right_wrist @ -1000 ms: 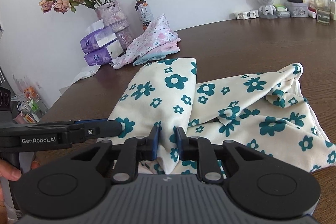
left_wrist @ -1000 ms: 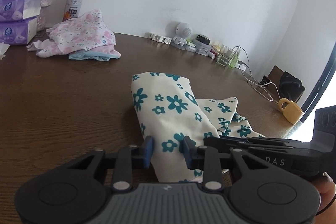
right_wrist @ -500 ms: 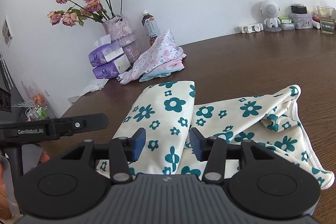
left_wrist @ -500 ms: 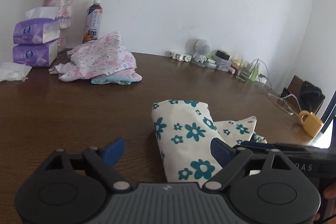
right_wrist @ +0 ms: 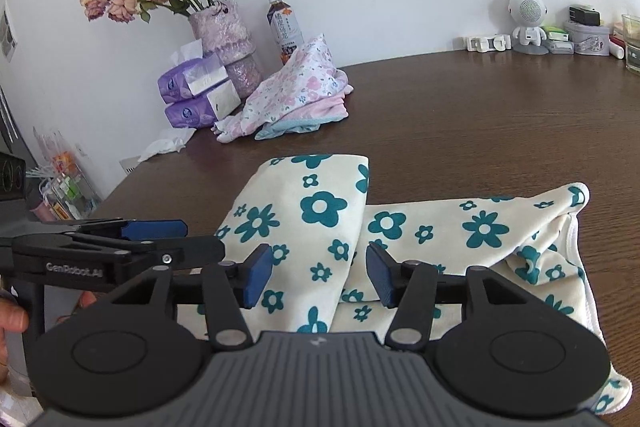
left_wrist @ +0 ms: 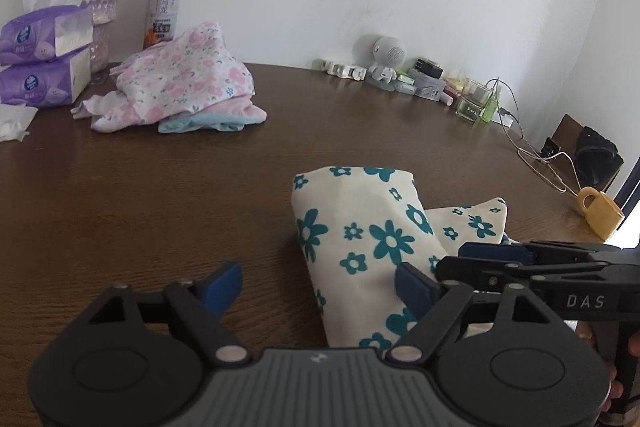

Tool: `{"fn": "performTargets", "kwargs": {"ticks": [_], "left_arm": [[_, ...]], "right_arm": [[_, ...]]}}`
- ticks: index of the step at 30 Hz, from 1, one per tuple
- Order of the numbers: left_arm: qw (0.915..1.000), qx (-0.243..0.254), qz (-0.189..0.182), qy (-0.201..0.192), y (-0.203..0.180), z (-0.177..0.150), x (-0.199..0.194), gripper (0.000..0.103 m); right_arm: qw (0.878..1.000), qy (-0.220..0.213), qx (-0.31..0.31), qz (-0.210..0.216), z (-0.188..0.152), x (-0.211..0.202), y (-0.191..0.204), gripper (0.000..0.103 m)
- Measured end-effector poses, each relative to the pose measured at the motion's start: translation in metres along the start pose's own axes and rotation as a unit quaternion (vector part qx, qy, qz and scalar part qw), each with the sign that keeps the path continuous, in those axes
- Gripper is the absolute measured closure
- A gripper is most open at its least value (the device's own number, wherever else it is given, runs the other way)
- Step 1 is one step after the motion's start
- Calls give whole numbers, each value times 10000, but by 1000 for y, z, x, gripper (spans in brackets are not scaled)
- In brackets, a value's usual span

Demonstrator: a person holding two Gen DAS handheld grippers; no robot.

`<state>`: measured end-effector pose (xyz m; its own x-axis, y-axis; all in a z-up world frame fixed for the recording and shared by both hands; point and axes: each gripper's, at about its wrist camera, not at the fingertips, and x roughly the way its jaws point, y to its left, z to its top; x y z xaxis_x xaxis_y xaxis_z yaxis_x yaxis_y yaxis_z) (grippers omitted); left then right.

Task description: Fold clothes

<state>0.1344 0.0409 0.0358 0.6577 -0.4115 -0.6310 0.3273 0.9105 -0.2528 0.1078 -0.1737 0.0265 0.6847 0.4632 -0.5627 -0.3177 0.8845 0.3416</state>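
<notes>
A cream cloth with teal flowers (left_wrist: pixel 360 235) (right_wrist: pixel 320 211) lies partly folded on the brown table (left_wrist: pixel 140 195), one flap laid over the rest. My left gripper (left_wrist: pixel 320 287) is open, its blue pads wide apart, the near edge of the cloth just past the right pad. Over the cloth's near edge my right gripper (right_wrist: pixel 320 277) also stands open, pads on either side of the folded flap without pinching it. Each gripper shows in the other's view, the right gripper (left_wrist: pixel 520 259) and the left gripper (right_wrist: pixel 132 239).
A pile of pink floral clothes (left_wrist: pixel 180 91) (right_wrist: pixel 296 95) sits at the back left beside tissue packs (left_wrist: pixel 44 55), a drink bottle (left_wrist: pixel 162 7) and a flower vase (right_wrist: pixel 228 43). Small items and a glass (left_wrist: pixel 474 99) line the wall; a yellow mug (left_wrist: pixel 600 213) stands at the right edge.
Both grippers were shut on the cloth's near edge a second ago; they let go, opened wide and drew back a little. The cloth now rests flat on the table.
</notes>
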Motion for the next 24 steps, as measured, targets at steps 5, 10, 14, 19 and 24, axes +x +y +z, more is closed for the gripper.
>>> {"fn": "performTargets", "kwargs": {"ticks": [5, 10, 14, 19, 24], "left_arm": [[9999, 13, -82, 123, -4, 1, 5, 40], [9995, 165, -185, 195, -11, 3, 7, 65], [9991, 206, -224, 301, -11, 7, 8, 65], [9997, -76, -55, 242, -1, 25, 8, 54], [9993, -15, 29, 380, -3, 38, 18, 55]], "right_arm": [[9998, 173, 57, -40, 5, 8, -1, 63], [9994, 321, 127, -54, 8, 14, -1, 77], [9991, 384, 174, -31, 10, 16, -2, 82], [9988, 387, 291, 63, 18, 14, -8, 64], [9987, 398, 332, 6, 36, 23, -14, 62]]}}
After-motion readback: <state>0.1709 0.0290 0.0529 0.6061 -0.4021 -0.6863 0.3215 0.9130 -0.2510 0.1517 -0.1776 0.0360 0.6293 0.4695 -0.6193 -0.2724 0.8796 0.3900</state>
